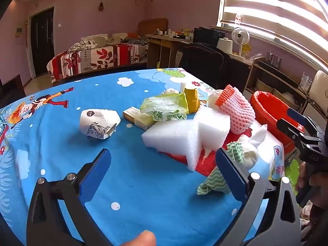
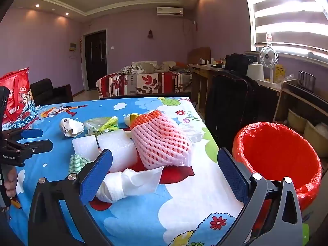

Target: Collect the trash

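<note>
Here the left hand-held gripper [image 1: 163, 167] hangs wide open and empty above the bench [image 1: 133, 184], with white foam blocks [image 1: 184, 135] just ahead. From the right wrist, the right hand-held gripper [image 2: 164, 167] gapes empty over crumpled tissue [image 2: 133, 181] and pink foam netting [image 2: 162, 141]; the red-lined trash bin [image 2: 276, 153] stands beside the bench.

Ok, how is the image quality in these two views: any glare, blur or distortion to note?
Left wrist view: window blinds blown out at top right, strong fisheye bending of the table edge, trash pile sharp. Right wrist view: same blown-out blinds, dark vignette corners, pink foam net in crisp focus.
</note>
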Tool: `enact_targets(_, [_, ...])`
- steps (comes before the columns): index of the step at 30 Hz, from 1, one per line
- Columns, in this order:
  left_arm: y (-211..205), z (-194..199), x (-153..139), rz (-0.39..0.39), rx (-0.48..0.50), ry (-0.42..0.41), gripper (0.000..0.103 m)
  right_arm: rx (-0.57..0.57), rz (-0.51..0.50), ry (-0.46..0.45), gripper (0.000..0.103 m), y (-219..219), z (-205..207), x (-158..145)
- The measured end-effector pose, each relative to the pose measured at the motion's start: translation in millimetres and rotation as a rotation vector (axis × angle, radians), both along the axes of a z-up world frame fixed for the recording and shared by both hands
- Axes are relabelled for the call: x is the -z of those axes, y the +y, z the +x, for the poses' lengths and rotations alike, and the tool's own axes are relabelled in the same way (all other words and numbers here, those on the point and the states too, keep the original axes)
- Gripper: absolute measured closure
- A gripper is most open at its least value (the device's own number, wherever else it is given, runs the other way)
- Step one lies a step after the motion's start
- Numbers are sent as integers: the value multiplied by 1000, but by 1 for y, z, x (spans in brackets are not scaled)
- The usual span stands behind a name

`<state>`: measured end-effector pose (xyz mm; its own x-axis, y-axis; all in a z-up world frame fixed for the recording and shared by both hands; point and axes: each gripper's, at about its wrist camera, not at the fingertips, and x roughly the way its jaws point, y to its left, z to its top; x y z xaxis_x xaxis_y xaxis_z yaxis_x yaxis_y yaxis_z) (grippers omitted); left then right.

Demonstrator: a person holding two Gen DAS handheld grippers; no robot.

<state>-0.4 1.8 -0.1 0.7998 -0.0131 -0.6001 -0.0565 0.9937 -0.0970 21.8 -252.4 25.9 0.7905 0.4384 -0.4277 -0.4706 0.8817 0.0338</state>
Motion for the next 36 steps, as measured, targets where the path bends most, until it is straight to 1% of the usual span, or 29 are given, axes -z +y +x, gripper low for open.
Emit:
enact_targets(3, [1, -1, -2, -5, -2, -6, 4, -4, 3, -6, 7, -1, 0, -1])
enact_targets(7, [-1, -3, -3, 11, -5, -15, 4, -11, 5, -9, 7, -2, -2, -1])
enact_targets(10, [-1, -7, -6, 6, -8, -19, 4, 0, 0, 2, 7, 2, 4, 2])
enact_targets(13, [1, -2, -3, 0, -10, -5, 4, -3, 2, 4, 7, -2, 6, 2])
enact_targets(18, [3, -2, -3, -3, -13, -6, 4, 3, -4, 8, 7, 4, 0, 2])
enact_targets(36, [5, -2, -5, -4, -15, -12, 4, 7, 1, 17, 7, 3, 2, 2])
